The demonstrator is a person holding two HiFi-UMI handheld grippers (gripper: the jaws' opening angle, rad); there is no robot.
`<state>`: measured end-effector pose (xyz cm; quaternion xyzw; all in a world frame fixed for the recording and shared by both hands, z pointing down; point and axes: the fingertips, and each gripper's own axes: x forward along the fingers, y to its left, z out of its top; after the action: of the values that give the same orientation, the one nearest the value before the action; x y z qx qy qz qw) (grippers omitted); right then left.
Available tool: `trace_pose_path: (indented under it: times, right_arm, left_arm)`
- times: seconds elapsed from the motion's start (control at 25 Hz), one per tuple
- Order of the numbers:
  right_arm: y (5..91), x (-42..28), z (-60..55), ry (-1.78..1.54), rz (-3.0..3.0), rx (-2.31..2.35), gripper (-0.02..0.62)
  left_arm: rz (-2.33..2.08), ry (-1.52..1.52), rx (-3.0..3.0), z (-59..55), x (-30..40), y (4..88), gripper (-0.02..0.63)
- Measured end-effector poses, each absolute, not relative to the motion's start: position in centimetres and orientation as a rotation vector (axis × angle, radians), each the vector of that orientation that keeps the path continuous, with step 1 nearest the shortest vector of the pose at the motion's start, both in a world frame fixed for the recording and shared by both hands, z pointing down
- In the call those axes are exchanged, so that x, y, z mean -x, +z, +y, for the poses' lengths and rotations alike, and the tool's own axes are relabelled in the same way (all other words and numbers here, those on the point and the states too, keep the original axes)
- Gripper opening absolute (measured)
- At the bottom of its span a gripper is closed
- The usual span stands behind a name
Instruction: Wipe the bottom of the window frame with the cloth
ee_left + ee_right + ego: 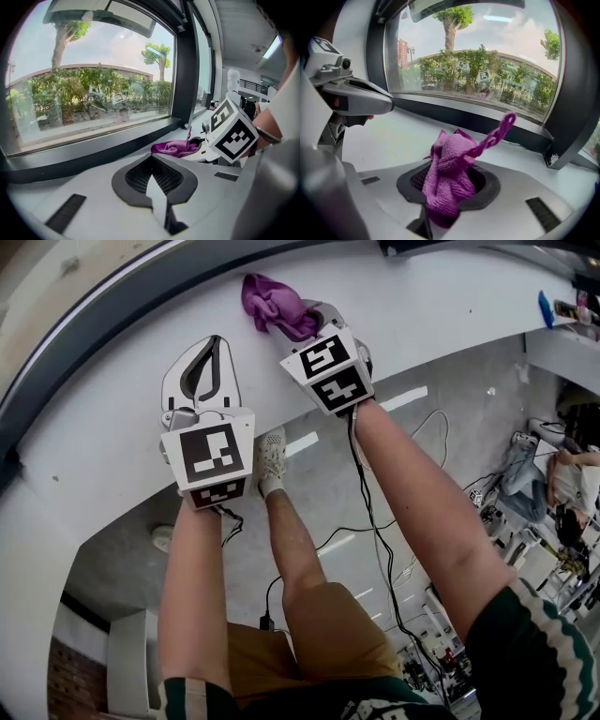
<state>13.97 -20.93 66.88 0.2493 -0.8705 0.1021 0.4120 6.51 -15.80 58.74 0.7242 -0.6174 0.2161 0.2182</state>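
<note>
The right gripper pinches the cloth upright, tail toward window frame.

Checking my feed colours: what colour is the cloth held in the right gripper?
Purple, leaning magenta. The cloth shows best in the right gripper view.

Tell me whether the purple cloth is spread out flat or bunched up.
Bunched up. The purple cloth is a crumpled wad clamped in the right gripper, one loose strip sticking up.
</note>
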Motion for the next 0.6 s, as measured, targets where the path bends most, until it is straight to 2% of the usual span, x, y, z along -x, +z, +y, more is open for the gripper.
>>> trace_pose_path:
  times: [0.4,0.6]
  right_arm:
    - [66.8,-20.9,-25.3,0.236,-2.156,-0.693,0.130]
    - [67.0,-27.2,-29.0,0.231,-2.085,-0.824,0.130]
  left_arm:
    - [-1.606,0.610,-2.082,-19.0,-13.2,59.1,0.006]
    - [-1.558,0.605,-2.115,-20.3,-16.4,59.3,0.006]
